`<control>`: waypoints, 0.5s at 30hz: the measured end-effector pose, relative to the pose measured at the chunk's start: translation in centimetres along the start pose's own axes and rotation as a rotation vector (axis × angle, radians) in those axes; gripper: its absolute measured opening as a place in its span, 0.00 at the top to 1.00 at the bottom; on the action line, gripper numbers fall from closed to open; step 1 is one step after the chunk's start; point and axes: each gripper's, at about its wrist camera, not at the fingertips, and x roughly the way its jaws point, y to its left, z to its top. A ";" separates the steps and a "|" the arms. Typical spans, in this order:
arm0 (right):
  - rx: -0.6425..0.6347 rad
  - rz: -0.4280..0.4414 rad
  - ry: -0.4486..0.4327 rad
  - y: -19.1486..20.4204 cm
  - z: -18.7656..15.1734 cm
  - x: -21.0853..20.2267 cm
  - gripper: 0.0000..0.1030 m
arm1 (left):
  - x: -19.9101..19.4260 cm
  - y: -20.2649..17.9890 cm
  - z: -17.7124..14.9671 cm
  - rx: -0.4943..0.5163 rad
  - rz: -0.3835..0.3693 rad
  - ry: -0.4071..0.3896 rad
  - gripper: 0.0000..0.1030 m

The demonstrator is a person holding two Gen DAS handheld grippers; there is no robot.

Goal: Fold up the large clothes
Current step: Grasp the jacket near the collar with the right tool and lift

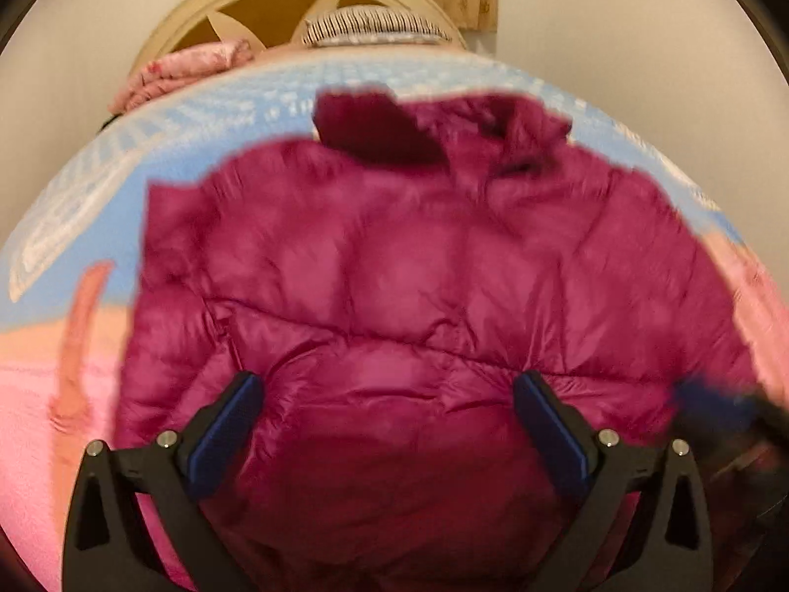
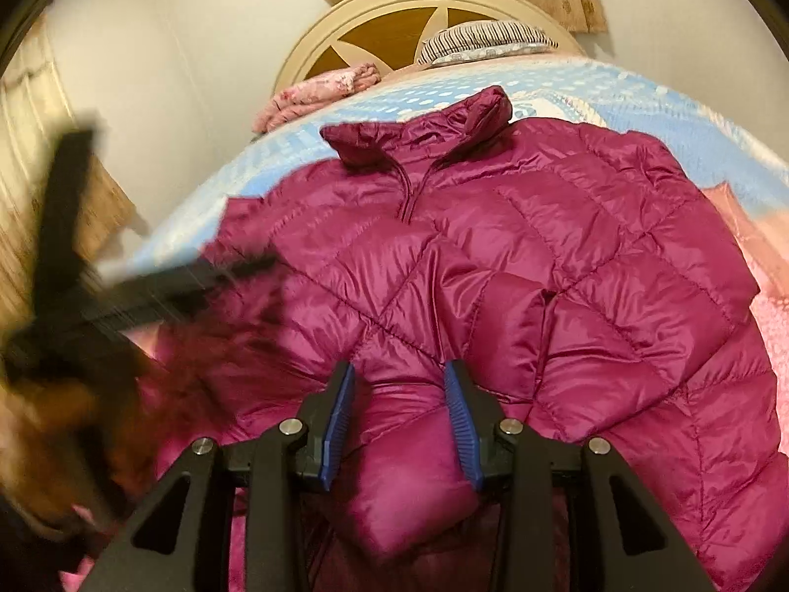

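Observation:
A magenta quilted puffer jacket (image 2: 542, 246) lies spread on the bed, collar toward the headboard; it also fills the left wrist view (image 1: 394, 256). My left gripper (image 1: 387, 389) is open wide just above the jacket's lower part, holding nothing. It shows blurred at the left of the right wrist view (image 2: 148, 291). My right gripper (image 2: 399, 385) is open with a puffy fold of the jacket's hem or sleeve (image 2: 409, 468) bulging between its blue pads (image 2: 340, 419). Whether the pads touch the fabric I cannot tell.
The bed has a blue dotted sheet (image 2: 616, 93) and a pink blanket (image 1: 44, 419) under the jacket. A cream headboard (image 2: 375, 15), a striped pillow (image 2: 483, 34) and a folded pink cloth (image 2: 315, 93) are at the far end. White walls stand on both sides.

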 end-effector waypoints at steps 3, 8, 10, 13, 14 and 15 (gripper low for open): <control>-0.008 -0.030 -0.035 -0.1 3.0 -1.8 0.49 | -0.3 0.3 0.0 -0.008 -0.017 -0.009 0.00; -0.008 -0.031 -0.019 -1.0 11.7 -0.4 0.42 | -0.3 0.5 -0.3 -0.013 -0.024 -0.013 0.00; -0.050 -0.100 -0.014 -1.3 15.6 1.9 0.41 | -0.3 0.6 -0.3 -0.024 -0.036 -0.015 0.00; -0.047 -0.150 0.064 -2.2 20.4 6.2 0.41 | -0.2 0.8 -0.3 -0.037 -0.053 -0.018 0.00; -0.059 -0.171 0.083 -2.3 21.6 7.6 0.41 | -0.2 0.9 -0.3 -0.040 -0.057 -0.019 0.00; -0.063 -0.198 0.091 -2.4 22.6 8.6 0.41 | -0.2 1.0 -0.4 -0.043 -0.061 -0.020 0.00</control>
